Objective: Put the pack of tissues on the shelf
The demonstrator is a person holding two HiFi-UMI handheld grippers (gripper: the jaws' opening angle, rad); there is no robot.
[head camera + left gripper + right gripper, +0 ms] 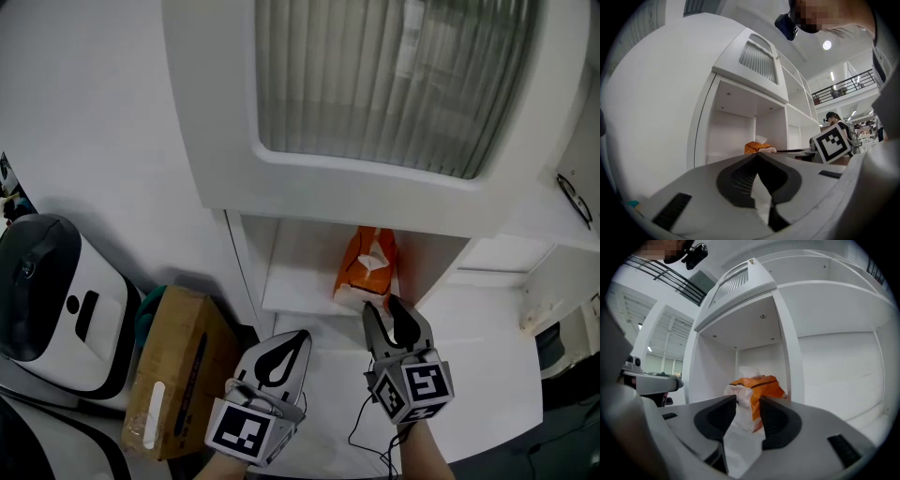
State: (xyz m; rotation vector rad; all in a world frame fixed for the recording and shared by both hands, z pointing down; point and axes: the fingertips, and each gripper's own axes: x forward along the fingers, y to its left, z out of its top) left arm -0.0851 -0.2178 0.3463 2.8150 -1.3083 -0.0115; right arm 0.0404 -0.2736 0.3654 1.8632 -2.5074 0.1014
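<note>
The orange plastic pack of tissues [367, 270] lies on the white shelf [289, 294]. Your right gripper [384, 310] gapes just before it, and your left gripper [297, 337] is closed and empty. Likely only a clean retreat remains.

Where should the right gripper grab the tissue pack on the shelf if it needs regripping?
Probably the near end of the tissue pack, straight in through the shelf front: that narrow end faces the right gripper; walls flank it.

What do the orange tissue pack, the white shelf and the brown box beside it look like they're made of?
Tissue pack: likely thin plastic film, orange and white, slightly shiny; it is crumpled and creased.
White shelf: smooth matt board, probably painted or laminated; flat panels, no visible grain.
Brown box: dull cardboard, judging by colour and flat folded sides.
</note>
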